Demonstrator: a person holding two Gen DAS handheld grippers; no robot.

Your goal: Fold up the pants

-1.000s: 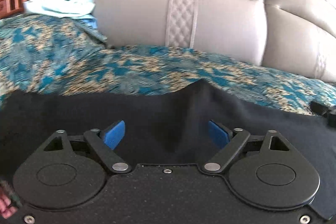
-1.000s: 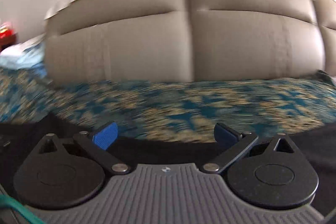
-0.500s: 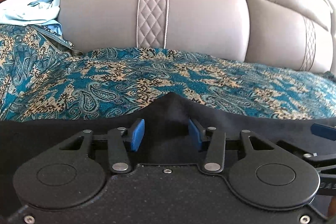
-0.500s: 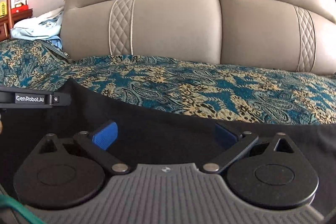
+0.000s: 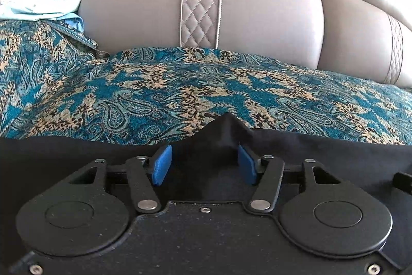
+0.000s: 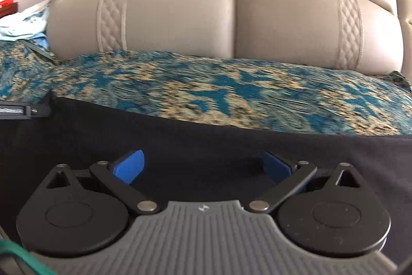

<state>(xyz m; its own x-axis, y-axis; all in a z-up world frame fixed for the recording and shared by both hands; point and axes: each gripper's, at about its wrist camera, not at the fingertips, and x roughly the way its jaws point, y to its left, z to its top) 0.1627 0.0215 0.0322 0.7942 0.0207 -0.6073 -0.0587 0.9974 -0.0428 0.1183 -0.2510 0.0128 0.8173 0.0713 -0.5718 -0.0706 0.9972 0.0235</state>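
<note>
My left gripper (image 5: pixel 203 164), fingers half-spread and just opening, straddles a raised peak of the pants (image 5: pixel 322 153); my right gripper (image 6: pixel 203 168) is spread wide over flat cloth.

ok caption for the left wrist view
Left gripper fingers straddle a raised peak of black pants on the paisley bedspread.

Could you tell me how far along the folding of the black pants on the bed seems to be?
Early to midway, I'd judge. Done: the black pants lie spread on the patterned bedspread. In hand: the left gripper has a raised peak of fabric between its pads, which have just been opening; the right gripper is open over the cloth. Left: no finished fold shows.
</note>
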